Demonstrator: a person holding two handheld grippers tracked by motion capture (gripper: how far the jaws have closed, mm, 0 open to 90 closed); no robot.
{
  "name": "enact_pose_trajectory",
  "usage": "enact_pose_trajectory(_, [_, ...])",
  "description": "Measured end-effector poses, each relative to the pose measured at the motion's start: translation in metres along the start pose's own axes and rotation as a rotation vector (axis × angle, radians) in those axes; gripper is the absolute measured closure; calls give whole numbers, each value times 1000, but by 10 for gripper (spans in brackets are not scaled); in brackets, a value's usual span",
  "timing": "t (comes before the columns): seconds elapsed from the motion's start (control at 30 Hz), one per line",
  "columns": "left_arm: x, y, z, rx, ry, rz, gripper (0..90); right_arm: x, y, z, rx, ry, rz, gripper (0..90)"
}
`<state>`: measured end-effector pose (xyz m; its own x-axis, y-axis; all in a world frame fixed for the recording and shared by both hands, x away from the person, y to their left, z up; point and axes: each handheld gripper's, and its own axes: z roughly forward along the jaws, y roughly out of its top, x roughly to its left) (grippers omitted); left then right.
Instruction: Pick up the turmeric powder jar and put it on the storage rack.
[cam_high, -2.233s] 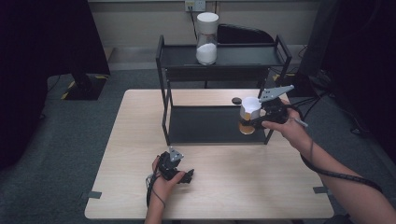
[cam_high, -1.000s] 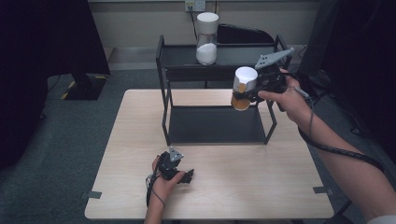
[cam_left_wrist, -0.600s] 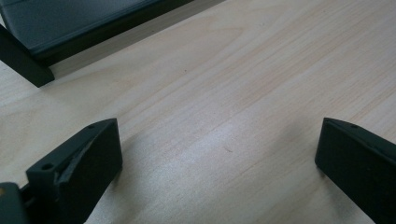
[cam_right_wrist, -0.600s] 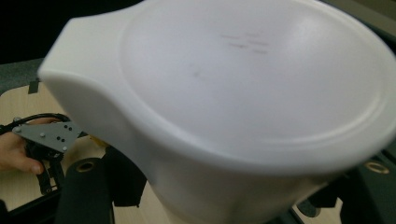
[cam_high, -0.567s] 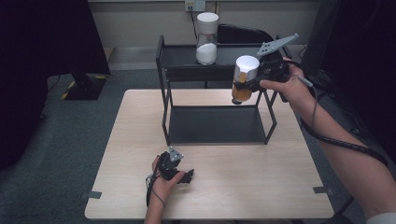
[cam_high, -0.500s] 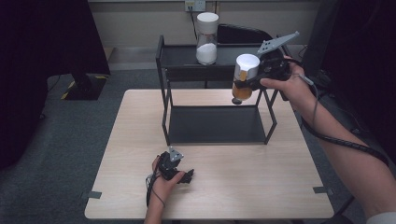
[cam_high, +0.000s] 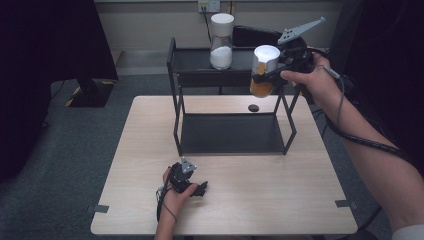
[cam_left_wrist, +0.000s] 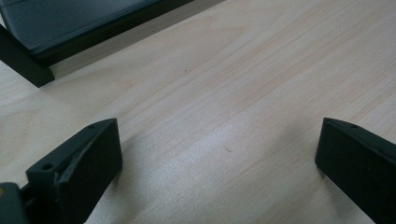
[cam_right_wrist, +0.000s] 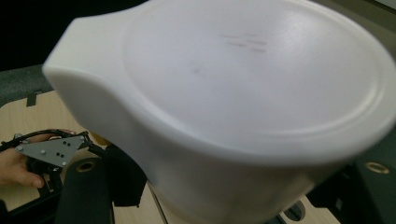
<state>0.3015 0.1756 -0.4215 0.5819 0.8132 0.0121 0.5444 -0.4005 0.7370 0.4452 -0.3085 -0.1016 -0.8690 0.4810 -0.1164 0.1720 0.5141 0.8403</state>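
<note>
a white-lidded jar (cam_high: 263, 70) with orange contents is clamped between the jaws of the right gripper (cam_high: 272, 74), held in the air just in front of the top shelf of the black rack (cam_high: 176, 82). a second jar (cam_high: 221, 34) with white contents is stood on that shelf. the left gripper (cam_high: 196, 188) is rested on the wooden table (cam_high: 280, 195), its jaws spread wide with nothing between them.

The scene was viewed from a fixed camera set high above the near side, faced forward and down over the whole counter (cam_high: 125, 165) and the black rack (cam_high: 230, 135). The left gripper view was taken low and close over the counter, toward the rack's foot (cam_left_wrist: 23, 70). The right gripper view was pressed close behind a white lid (cam_right_wrist: 243, 79), with the counter and the left gripper (cam_right_wrist: 51, 154), also seen from above, caught far below.
</note>
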Motion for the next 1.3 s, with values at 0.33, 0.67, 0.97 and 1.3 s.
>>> enact_pose_trajectory(0.33, [0,0,0,0,0,-1,0,1,23,-6,5,-13,-7,304])
enact_pose_trajectory(0.67, [0,0,0,0,0,3,0,-1,42,-7,-13,-36,11,304])
enact_pose_trajectory(0.97, [0,0,0,0,0,0,0,-8,52,3,-18,-53,36,304])
enact_pose_trajectory(1.3, [0,0,0,0,0,0,0,-27,53,17,-23,-83,94,304])
